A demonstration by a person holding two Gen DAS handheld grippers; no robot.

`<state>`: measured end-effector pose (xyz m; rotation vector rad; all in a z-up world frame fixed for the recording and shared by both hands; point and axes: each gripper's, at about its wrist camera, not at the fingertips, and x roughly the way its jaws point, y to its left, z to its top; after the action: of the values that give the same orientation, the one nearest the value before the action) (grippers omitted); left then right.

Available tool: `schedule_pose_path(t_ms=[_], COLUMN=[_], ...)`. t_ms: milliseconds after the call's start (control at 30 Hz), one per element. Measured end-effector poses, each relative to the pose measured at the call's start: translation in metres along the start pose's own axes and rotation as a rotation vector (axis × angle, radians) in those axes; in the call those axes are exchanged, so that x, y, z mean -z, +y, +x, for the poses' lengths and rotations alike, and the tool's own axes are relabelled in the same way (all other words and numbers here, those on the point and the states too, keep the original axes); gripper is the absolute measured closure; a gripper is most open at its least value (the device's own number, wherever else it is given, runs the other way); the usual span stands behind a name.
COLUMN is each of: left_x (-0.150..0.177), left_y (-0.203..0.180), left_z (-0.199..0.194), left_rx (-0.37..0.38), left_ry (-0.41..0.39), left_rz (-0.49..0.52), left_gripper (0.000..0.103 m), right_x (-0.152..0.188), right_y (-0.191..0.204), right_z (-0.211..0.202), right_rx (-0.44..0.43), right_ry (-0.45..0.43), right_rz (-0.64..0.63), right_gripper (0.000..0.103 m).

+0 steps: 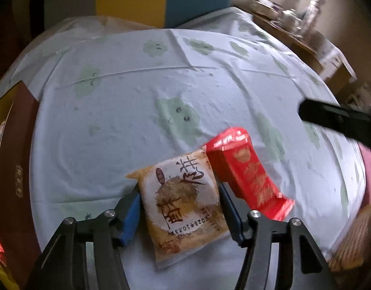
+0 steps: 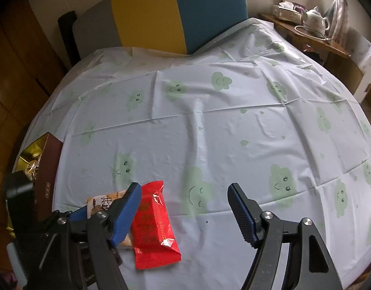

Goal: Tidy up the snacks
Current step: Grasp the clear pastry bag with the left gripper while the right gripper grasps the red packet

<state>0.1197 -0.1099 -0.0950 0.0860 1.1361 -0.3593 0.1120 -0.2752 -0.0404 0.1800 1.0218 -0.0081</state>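
A tan and white snack packet (image 1: 183, 205) with brown printed characters lies on the white tablecloth (image 1: 137, 111), between the two blue-padded fingers of my left gripper (image 1: 179, 199). The pads touch its two sides. A red snack packet (image 1: 248, 174) lies right beside it, touching its right edge. In the right wrist view the red packet (image 2: 154, 227) lies low left and the tan packet (image 2: 103, 203) is mostly hidden behind my finger. My right gripper (image 2: 185, 197) is open and empty above the cloth, to the right of both packets.
A brown gift box (image 1: 13, 159) with gold lining holds more snacks at the table's left edge; it also shows in the right wrist view (image 2: 46, 169). A colour-block chair back (image 2: 161, 17) stands behind the table. A wooden side table with a teapot (image 2: 317, 21) is at the far right.
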Motion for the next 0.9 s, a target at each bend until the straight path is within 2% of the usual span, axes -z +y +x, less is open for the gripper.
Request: schedule_pose_path(t_ms=[133, 233, 467, 600, 900], left_x=[0.018, 0.032, 0.049, 0.053, 0.056], left_y=[0.017, 0.028, 0.030, 0.033, 0.032], left_z=[-0.014, -0.023, -0.027, -0.027, -0.026], left_rx=[-0.031, -0.022, -0.041, -0.036, -0.025], left_ry=[-0.010, -0.036, -0.108, -0.128, -0.147], left_rz=[0.036, 0.045, 0.070, 0.071, 0.074], left_gripper=[0.042, 0.042, 0.041, 0.040, 0.040], right_x=[0.001, 0.002, 0.016, 0.027, 0.041], right_y=[0.000, 0.002, 0.025, 0.039, 0.056], right_z=[0.002, 0.006, 0.026, 0.038, 0.060], right_rx=[0.016, 0.021, -0.018, -0.036, 0.000], right_ry=[0.008, 0.024, 0.124, 0.182, 0.243], right_rz=[-0.007, -0.020, -0.140, -0.207, -0.279], right_gripper=[0.029, 0.029, 0.029, 0.029, 0.029])
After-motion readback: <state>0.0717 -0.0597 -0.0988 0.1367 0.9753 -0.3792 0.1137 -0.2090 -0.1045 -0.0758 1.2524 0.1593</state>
